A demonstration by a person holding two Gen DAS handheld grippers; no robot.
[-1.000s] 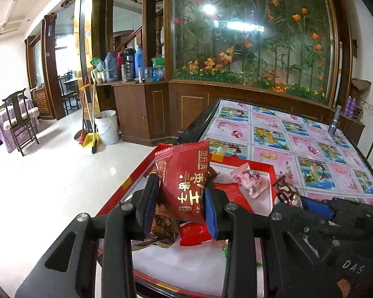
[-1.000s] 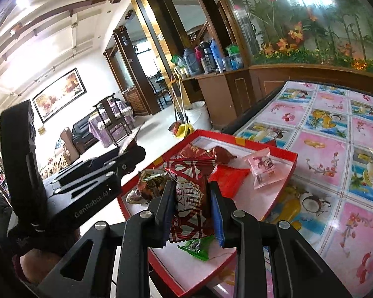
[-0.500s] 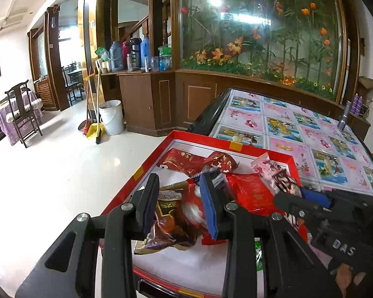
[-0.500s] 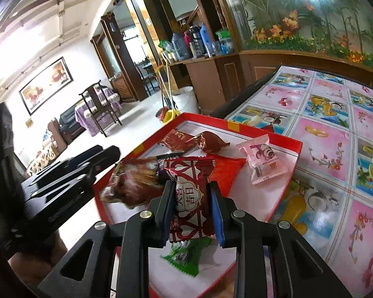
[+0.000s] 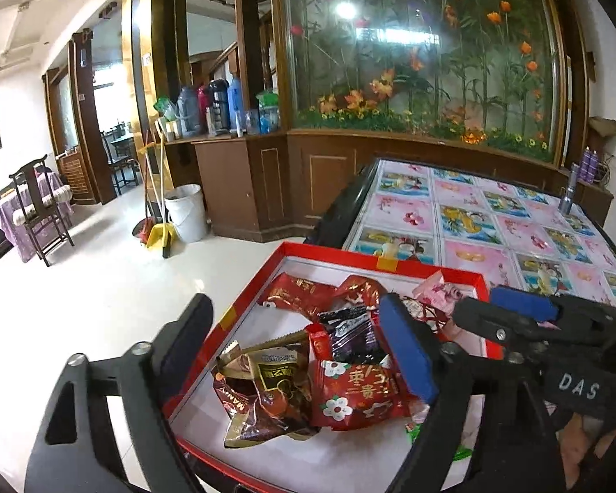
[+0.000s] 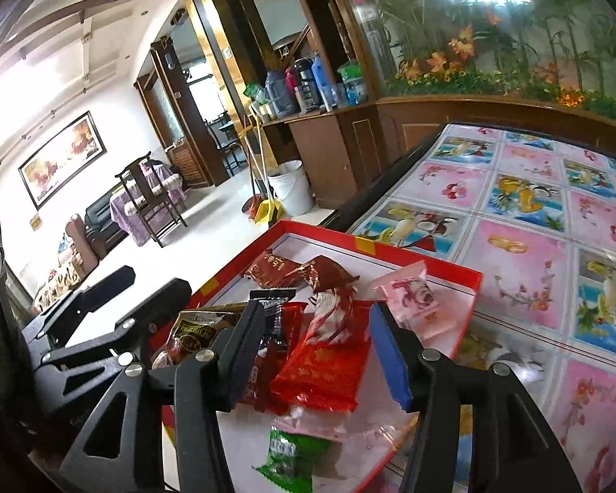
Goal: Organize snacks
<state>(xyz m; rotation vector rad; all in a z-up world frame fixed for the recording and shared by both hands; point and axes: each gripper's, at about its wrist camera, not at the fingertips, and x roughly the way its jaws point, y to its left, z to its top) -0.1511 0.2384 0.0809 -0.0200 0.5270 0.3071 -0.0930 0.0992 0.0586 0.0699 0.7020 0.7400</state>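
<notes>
Both claws are matte black plastic with triangular cut-outs in the finger arms and silver round screw heads at the pivots. The left claw (image 5: 297,351) carries blue rubber pads (image 5: 408,351) on the inner faces of its fingers. The right claw (image 6: 314,353) has the same blue pads (image 6: 390,355); its body bears white letters "DAS" in the left wrist view.

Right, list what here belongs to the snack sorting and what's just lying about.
Job:
- red tray
- snack packets in it, such as the red packet, pink packet, green packet

Lying about:
- torch on the table
- white bucket
- dustpan
- flasks on the counter
</notes>
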